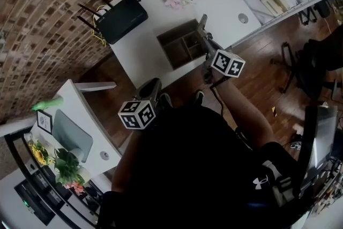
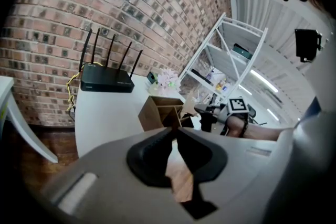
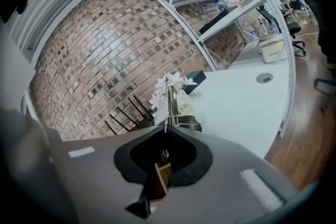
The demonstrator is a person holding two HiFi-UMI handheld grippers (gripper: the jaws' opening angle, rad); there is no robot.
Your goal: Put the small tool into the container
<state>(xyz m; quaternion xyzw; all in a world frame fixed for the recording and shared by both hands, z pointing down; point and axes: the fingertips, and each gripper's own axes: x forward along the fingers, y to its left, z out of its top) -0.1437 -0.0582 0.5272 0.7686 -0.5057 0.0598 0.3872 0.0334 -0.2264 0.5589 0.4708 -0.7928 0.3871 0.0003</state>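
status: transfer under way, not complete. the right gripper is clenched on the small tool, a thin metal shaft projecting past the jaw tips, held over the container (a divided wooden box on the white table). the left gripper hangs short of the table, jaws slightly apart, nothing between. remaining: lower the tool into a compartment, then release.
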